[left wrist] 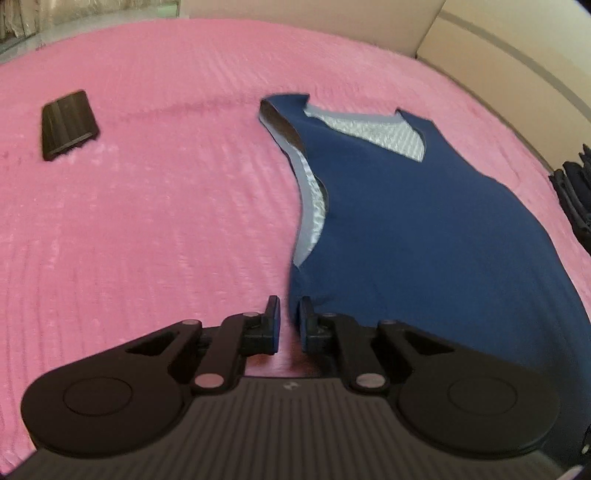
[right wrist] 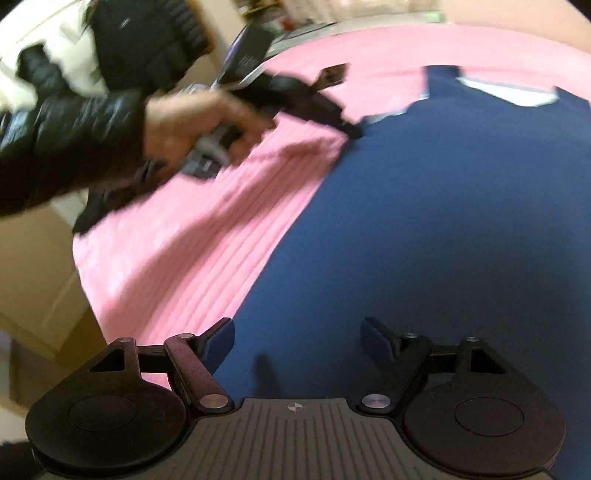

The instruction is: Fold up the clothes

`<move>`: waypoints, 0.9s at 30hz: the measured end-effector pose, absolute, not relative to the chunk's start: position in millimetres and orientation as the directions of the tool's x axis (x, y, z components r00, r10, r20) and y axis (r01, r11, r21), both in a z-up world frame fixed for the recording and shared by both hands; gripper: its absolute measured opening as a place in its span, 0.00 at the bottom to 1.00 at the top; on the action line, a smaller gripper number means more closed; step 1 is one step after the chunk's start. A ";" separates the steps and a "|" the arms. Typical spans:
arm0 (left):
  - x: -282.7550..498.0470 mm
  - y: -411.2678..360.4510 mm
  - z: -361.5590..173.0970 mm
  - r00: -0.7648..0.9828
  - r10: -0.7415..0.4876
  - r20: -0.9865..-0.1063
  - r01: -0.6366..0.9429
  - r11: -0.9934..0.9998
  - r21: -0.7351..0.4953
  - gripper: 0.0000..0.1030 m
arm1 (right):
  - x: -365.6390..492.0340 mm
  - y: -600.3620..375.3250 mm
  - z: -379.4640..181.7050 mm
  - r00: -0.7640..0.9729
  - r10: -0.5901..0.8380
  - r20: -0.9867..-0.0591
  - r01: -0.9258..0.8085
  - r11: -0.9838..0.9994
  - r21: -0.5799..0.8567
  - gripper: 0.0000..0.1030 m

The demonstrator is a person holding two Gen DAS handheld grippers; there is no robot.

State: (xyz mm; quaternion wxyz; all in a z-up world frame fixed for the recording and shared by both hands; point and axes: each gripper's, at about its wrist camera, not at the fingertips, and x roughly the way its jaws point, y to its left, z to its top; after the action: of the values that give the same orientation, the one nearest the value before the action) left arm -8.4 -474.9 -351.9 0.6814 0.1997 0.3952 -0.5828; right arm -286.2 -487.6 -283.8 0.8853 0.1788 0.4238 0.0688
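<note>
Lying flat on the pink ribbed bedspread (left wrist: 147,206) for folding: navy sleeveless vest with silver lining (left wrist: 424,221); left hand-held gripper (left wrist: 289,321) nearly pressed together at its hem corner, apparently pinching nothing; right hand-held gripper (right wrist: 297,341) spread above it

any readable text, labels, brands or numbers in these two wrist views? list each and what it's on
No readable words or numbers in either view.
Left gripper: small round crosshair mark on its ribbed body, a symbol with no letters.
Right gripper: the same crosshair mark, no letters.
Dark jacket: a small pale mark on the chest, too blurred to read.
Blue sleeveless top: no print or tag visible.
Black ribbed case: no label visible.
</note>
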 end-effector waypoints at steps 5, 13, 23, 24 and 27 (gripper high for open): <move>-17.9 -437.6 -351.3 0.071 -0.696 -0.714 0.960 0.242 -0.140 0.09 | -292.3 -482.9 -309.1 0.647 0.313 -0.695 -0.111 0.941 0.320 0.76; -76.3 -356.9 -341.1 0.069 -0.784 -0.617 0.980 0.168 -0.105 0.27 | -302.6 -504.6 -324.4 0.690 0.354 -0.631 -0.222 0.934 0.280 0.76; -203.7 -213.3 -317.5 0.047 -0.816 -0.576 0.994 0.098 -0.058 0.47 | -370.1 -469.7 -308.7 0.756 0.066 -0.651 -0.089 0.996 -0.003 0.76; -219.6 -198.2 -316.8 0.054 -0.813 -0.580 0.996 0.086 -0.028 0.50 | -380.3 -467.7 -307.4 0.757 0.054 -0.651 -0.081 0.997 -0.012 0.76; -257.1 -166.8 -322.2 0.051 -0.791 -0.610 0.997 0.080 -0.020 0.54 | -412.7 -462.3 -305.7 0.751 0.000 -0.660 -0.032 0.999 -0.036 0.76</move>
State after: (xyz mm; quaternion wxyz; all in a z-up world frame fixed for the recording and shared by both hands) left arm -257.1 -166.8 -322.2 0.6932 0.2116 0.2434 -0.6445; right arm -412.7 -462.3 -305.7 0.9355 -0.0223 0.3526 0.0087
